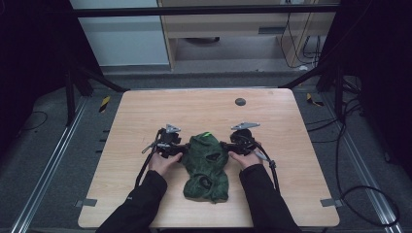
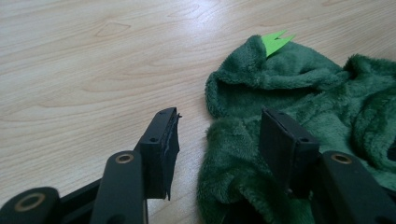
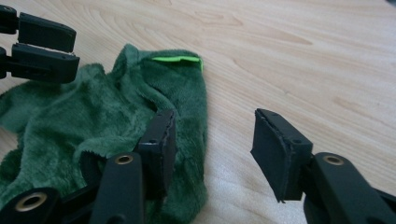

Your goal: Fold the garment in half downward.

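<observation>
**Two grippers at the edges of a green cloth**

High view: a green fleece cloth (image 1: 206, 167) lies crumpled on the wooden table (image 1: 145, 111), near the person's edge and about midway across. A bright green tag (image 1: 207, 134) shows at its far end. The left gripper (image 1: 180, 150) is at the cloth's left edge and the right gripper (image 1: 227, 145) at its right edge, each held low over the table by a hand in a dark sleeve. A small dark disc (image 1: 240, 102) sits on the table farther off, well apart from the cloth. How wide the jaws stand cannot be told from here.

Left gripper view: the left gripper (image 2: 219, 135) has its jaws wide apart. One jaw stands over bare wood just beside the cloth; the other is over the cloth (image 2: 299, 107), against or just above the pile. A fold of fleece lies between them, but nothing is pinched. The tag (image 2: 276, 41) sticks up at the cloth's far edge.

Right gripper view: the right gripper (image 3: 212, 140) is also wide open. One jaw rests on or just over the cloth's (image 3: 93, 126) edge, the other over bare table, well clear of the fabric. It grips nothing. The tag (image 3: 176, 59) lies along the far corner. The left gripper's (image 3: 77, 44) jaw tips show at the upper left, at the cloth's opposite edge.
</observation>
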Motion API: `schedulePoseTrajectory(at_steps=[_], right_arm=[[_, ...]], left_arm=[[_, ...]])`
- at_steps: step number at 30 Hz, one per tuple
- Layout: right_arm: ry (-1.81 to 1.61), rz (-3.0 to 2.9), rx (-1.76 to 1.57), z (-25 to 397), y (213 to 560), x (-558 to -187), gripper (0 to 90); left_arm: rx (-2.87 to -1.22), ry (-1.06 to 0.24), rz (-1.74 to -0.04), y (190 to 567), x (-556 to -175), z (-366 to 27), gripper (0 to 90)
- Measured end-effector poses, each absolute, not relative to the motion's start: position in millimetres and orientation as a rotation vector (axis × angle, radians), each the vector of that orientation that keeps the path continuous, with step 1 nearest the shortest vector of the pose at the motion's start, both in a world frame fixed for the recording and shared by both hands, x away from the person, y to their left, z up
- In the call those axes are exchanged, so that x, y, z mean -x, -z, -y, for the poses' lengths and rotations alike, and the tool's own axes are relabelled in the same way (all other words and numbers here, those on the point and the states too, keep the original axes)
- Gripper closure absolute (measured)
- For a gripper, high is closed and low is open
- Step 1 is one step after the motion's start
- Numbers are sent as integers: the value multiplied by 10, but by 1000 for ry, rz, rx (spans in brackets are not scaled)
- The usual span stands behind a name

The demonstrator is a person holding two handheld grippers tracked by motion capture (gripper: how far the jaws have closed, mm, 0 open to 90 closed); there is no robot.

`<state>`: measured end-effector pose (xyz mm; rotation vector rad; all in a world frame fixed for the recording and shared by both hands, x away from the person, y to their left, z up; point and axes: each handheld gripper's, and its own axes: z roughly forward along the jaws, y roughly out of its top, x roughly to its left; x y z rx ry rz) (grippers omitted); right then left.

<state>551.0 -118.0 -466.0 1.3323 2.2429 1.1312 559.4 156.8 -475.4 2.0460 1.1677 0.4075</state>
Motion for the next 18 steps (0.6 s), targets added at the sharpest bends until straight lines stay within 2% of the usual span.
schedulePoseTrajectory(at_steps=[18], right_arm=[[-1084,-2339,-1338,1105,4815,-5540,579]], left_arm=[[-2089,-371,-1204,4893,-5606,-1571,573]])
